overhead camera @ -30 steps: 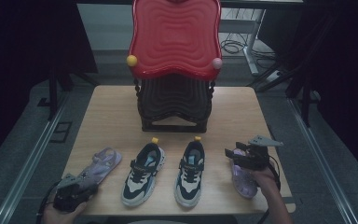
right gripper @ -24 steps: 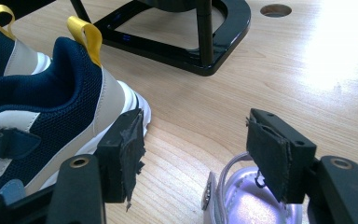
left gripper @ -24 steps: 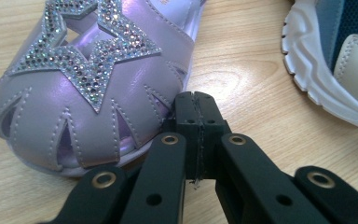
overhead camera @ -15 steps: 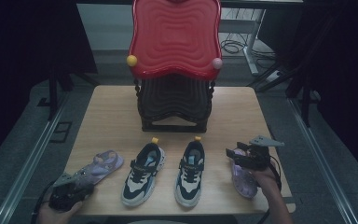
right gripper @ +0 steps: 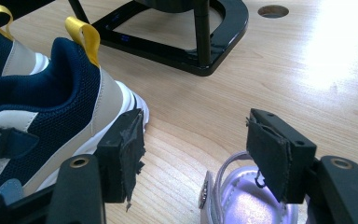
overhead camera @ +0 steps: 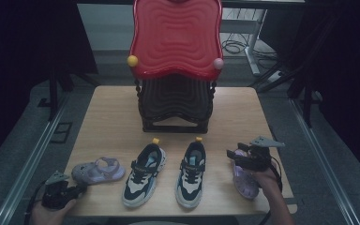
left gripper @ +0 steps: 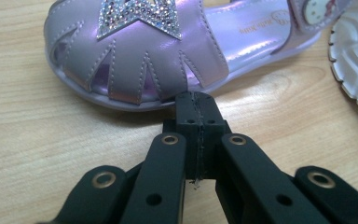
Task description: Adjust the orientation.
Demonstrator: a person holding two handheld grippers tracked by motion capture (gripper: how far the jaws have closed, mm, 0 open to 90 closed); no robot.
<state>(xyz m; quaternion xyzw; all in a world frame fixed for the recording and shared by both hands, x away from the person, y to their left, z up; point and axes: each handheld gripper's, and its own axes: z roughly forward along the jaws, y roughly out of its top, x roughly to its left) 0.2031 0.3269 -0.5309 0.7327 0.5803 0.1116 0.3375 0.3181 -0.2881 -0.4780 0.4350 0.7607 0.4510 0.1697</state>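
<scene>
A purple sandal with a glittery star lies at the table's near left. My left gripper sits at the near left corner, pointing at its toe. In the left gripper view the jaws are shut with nothing between them, their tips right at the sole's edge of the sandal. A second purple sandal lies at the near right. Over it my right gripper stands open, and in the right gripper view that sandal's strap end sits below the gap, untouched.
Two navy and white sneakers with yellow heel loops stand side by side between the sandals. A black stand under a red wavy top fills the table's far middle. The wooden table ends just behind my grippers.
My left gripper has drawn back a little toward the near left corner. The left sandal now lies more level across the table. The right gripper has stayed put.
</scene>
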